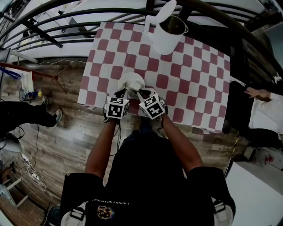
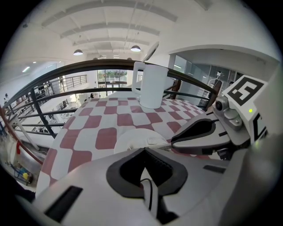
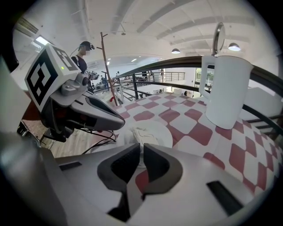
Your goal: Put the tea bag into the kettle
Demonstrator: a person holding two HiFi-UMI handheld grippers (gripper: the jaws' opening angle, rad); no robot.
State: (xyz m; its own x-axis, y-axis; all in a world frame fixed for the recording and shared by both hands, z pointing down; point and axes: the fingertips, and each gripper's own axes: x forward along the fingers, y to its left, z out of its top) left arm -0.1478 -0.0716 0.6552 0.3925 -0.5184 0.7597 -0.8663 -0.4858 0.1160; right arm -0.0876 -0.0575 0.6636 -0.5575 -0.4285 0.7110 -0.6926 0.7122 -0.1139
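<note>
Head view: both grippers meet over a small round white plate [image 1: 135,80] that sits close to the near edge of the red-and-white checked worktop [image 1: 194,79]. A tall white plastic kettle [image 1: 170,37] stands well apart at the far side, with its lid [image 1: 164,11] flipped up and its mouth open.

Task item: a small pale paper tea bag [image 3: 140,134] lies on the plate, not yet lifted.

Right gripper [image 1: 142,94]: jaws almost pressed together. In the right gripper view the bag's near edge runs into the slit between them, so I read this as a pinch on that edge.

Left gripper [image 1: 125,93]: jaws pressed together at the tips, just beside the bag. A pale strip shows in the slit behind the tips; I cannot tell whether it belongs to the bag.

Risks, as judged:
- The grip takes only a thin paper edge, so a quick lift could let it slip out or tear.
- If both grippers hold the bag and pull apart, the paper may rip and spill leaves.
- The grippers are crowded together, and a bump could push the plate off the near edge.
- The carry across the worktop is long, and a dangling bag may catch the kettle rim or the upright lid and drop outside.
</note>
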